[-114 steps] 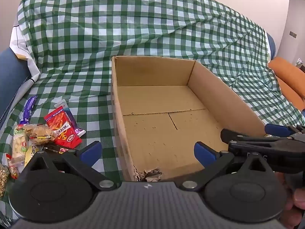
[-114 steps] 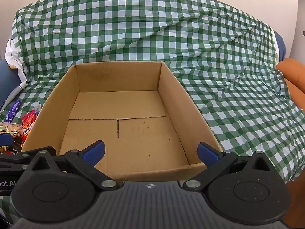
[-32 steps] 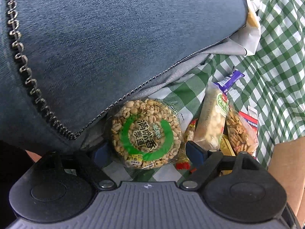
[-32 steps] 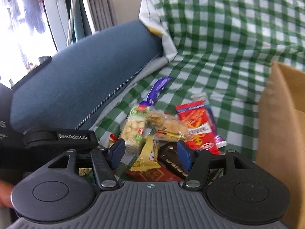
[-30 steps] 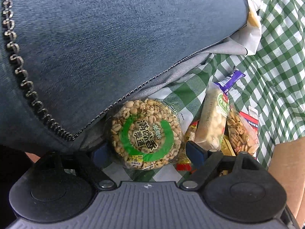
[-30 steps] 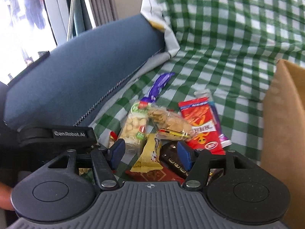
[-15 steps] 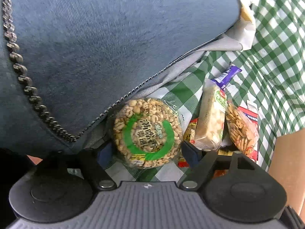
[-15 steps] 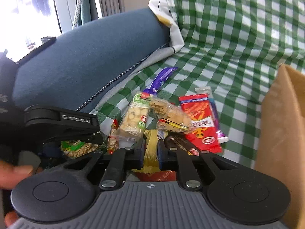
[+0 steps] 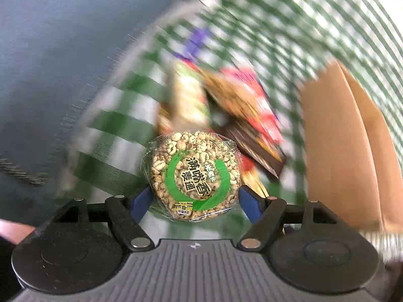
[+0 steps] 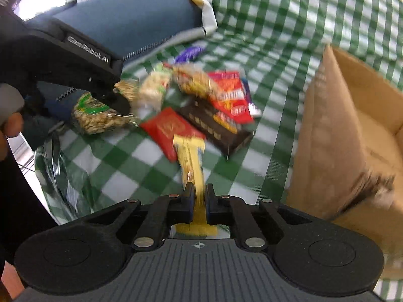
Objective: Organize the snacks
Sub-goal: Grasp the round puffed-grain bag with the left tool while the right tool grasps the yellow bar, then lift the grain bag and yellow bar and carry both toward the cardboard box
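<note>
My left gripper (image 9: 194, 196) is shut on a round puffed-grain cake (image 9: 193, 175) with a green ring label, held above the green checked cloth; it also shows in the right wrist view (image 10: 100, 115). My right gripper (image 10: 198, 196) is shut on a yellow snack packet (image 10: 192, 161), lifted off the pile. The pile on the cloth holds a red packet (image 10: 168, 128), a dark chocolate box (image 10: 216, 123), a red-orange bag (image 10: 231, 98), a nut bar (image 10: 153, 88) and a purple wrapper (image 10: 189, 51). The open cardboard box (image 10: 325, 136) stands to the right.
A blue sofa arm (image 10: 131, 22) rises behind the pile at the left. A clear plastic bag (image 10: 58, 166) lies at the cloth's left edge. The checked cloth (image 10: 277, 25) runs up the sofa back. The box's near corner (image 10: 372, 186) is torn.
Both grippers have lifted their snacks off the pile and swung right toward the box. The left view turned from the sofa arm to the pile and box. The picture is motion-blurred.
</note>
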The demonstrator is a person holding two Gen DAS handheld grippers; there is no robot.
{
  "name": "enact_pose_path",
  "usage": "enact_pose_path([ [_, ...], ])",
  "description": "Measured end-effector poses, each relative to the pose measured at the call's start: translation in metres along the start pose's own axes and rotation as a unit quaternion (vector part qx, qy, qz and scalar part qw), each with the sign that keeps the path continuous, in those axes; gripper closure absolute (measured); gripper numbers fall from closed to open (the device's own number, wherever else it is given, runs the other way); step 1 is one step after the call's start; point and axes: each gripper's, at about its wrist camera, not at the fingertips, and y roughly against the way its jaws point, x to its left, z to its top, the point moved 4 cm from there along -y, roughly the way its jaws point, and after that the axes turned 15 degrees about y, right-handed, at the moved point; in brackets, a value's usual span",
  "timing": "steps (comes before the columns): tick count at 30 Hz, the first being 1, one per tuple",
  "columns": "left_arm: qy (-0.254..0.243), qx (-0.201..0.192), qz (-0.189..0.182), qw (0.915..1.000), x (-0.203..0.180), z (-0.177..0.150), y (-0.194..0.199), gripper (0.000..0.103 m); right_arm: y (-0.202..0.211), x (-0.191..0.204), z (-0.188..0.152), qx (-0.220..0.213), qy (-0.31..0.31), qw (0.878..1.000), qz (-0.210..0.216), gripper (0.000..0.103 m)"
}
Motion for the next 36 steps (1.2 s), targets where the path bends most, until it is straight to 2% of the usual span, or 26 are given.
enact_pose_path([
  [2,-0.013,0.03,0.006,0.9994,-0.003,-0.005,-0.014,0.023,-0.003,-0.002,0.0,-0.003,-0.006,1.0,0.004,0.085],
  [4,-0.015,0.032,0.029,0.999,-0.001,-0.009,-0.021,0.023,-0.007,-0.007,0.003,-0.008,-0.024,1.0,0.009,0.061],
  [6,-0.021,0.023,0.033,0.999,-0.003,-0.01,-0.021,0.022,-0.011,-0.01,0.003,-0.008,-0.037,0.999,0.008,0.056],
  [12,-0.031,0.009,0.046,0.9984,-0.01,-0.009,-0.025,0.015,-0.024,0.0,0.006,-0.006,-0.01,1.0,0.018,0.059],
  [13,-0.028,0.009,0.046,0.9985,-0.01,-0.008,-0.025,0.014,-0.025,0.002,0.006,-0.003,-0.004,1.0,0.02,0.069],
  [15,-0.025,0.009,0.045,0.9986,-0.012,-0.008,-0.029,0.014,-0.025,0.005,0.004,0.003,0.007,1.0,0.015,0.083],
  [16,-0.026,0.008,0.045,0.9986,-0.014,-0.008,-0.03,0.014,-0.024,0.006,0.003,0.006,0.013,1.0,0.009,0.085],
  [23,-0.079,-0.006,0.063,0.9949,-0.027,-0.012,-0.038,0.016,-0.009,-0.005,-0.007,0.018,-0.006,0.999,-0.037,0.087],
  [25,-0.091,-0.014,0.061,0.9939,-0.03,-0.013,-0.035,0.02,-0.009,-0.01,-0.011,0.027,-0.018,0.999,-0.037,0.087],
  [28,-0.1,-0.016,0.055,0.9934,-0.032,-0.015,-0.031,0.02,-0.014,-0.013,-0.016,0.043,-0.029,0.998,-0.033,0.087],
  [36,-0.094,0.001,0.047,0.9945,-0.032,-0.019,-0.035,0.019,-0.017,-0.013,-0.013,0.043,-0.034,0.998,-0.026,0.087],
])
